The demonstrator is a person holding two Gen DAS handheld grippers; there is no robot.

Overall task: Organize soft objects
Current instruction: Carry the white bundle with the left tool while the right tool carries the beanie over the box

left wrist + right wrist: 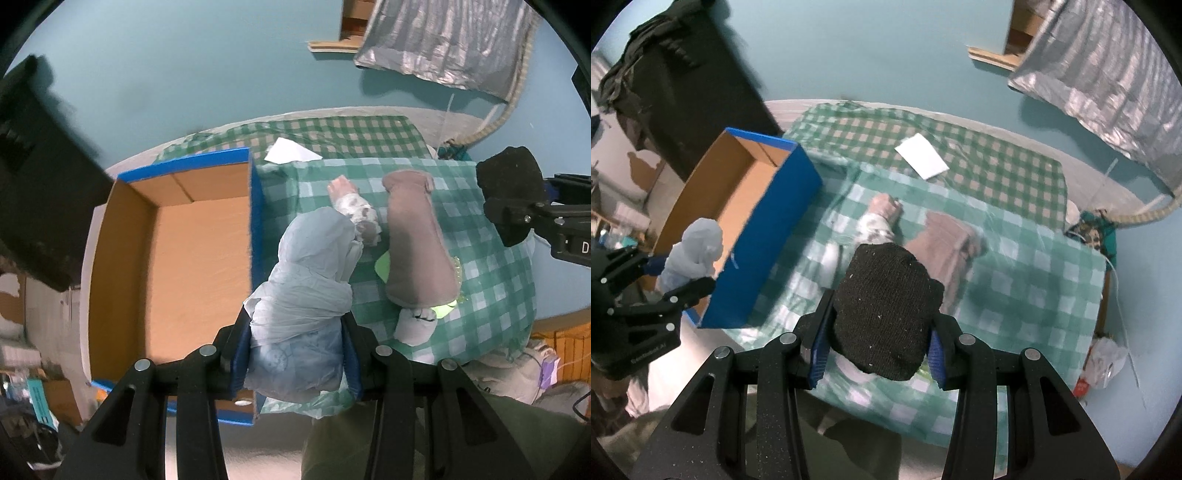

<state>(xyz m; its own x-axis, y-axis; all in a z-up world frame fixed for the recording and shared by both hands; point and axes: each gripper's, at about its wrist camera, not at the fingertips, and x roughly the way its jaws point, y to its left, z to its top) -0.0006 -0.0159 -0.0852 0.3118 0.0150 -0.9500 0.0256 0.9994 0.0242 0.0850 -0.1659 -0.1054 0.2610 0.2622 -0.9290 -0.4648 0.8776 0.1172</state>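
My left gripper (295, 350) is shut on a pale blue crumpled cloth bundle (306, 288), held above the right wall of an open blue cardboard box (255, 236). It also shows in the right wrist view (698, 247) near the box (757, 236). My right gripper (879, 343) is shut on a black knitted hat (886, 306), held above the green checked cloth (1015, 288); it shows at the right edge of the left view (509, 199). A brown soft piece (417, 243) and a white patterned sock (356, 210) lie on the cloth.
A white sheet of paper (921, 155) lies on the darker checked cloth at the back. A silver cover (1100, 74) hangs at the upper right. A dark bag (683, 85) stands behind the box. Clutter lies at the table's right side (1104, 362).
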